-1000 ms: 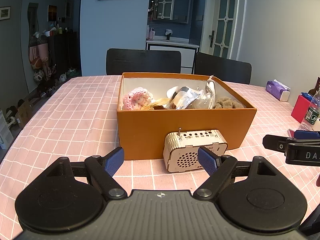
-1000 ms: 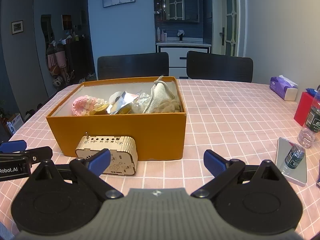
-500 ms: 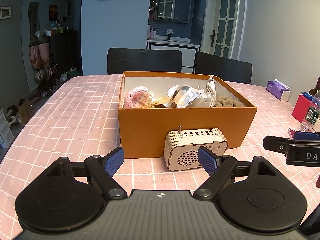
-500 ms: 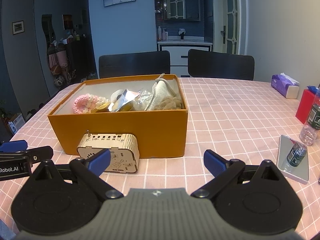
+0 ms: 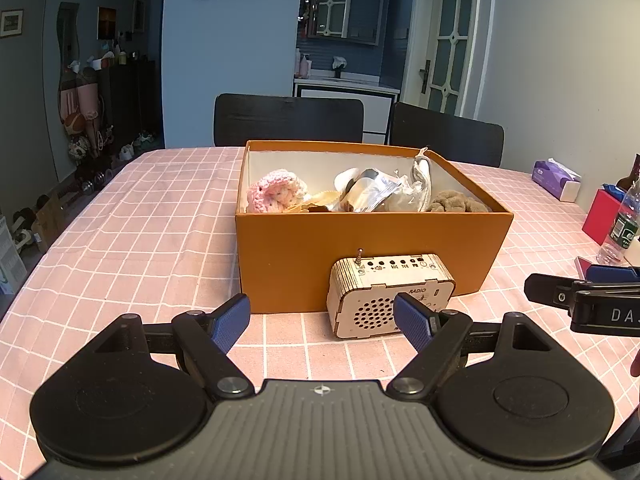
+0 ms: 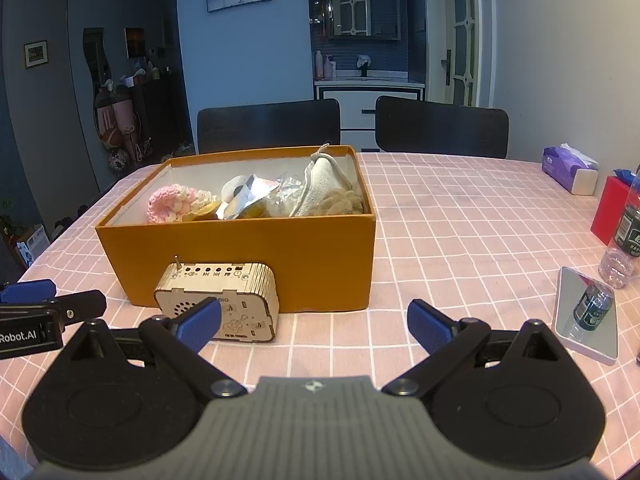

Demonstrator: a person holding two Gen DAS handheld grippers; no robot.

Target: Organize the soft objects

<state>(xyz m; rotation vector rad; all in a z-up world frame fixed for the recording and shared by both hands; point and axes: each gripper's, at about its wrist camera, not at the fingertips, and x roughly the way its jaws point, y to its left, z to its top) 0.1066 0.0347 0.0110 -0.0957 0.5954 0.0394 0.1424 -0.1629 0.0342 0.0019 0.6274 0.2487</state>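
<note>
An orange box (image 5: 360, 256) (image 6: 248, 256) stands on the pink checked tablecloth. Inside lie a pink crocheted piece (image 5: 276, 191) (image 6: 176, 203), a silvery foil pouch (image 5: 372, 194) (image 6: 250, 196), a cream fabric item (image 6: 320, 188) and a brown plush (image 5: 456, 202). My left gripper (image 5: 322, 318) is open, low over the cloth in front of the box, with nothing between its fingers. My right gripper (image 6: 314, 322) is open too, near the box's right front corner, holding nothing.
A small wooden radio (image 5: 390, 294) (image 6: 218, 300) stands against the box's front wall. To the right are a mirror (image 6: 586, 314), a water bottle (image 6: 624, 240), a red box (image 6: 610, 210) and a tissue pack (image 6: 570, 170). Two black chairs (image 5: 288, 120) stand behind the table.
Both cameras have drifted slightly, so the box and radio sit a little higher and to the right in view. Both grippers stay open and empty.
</note>
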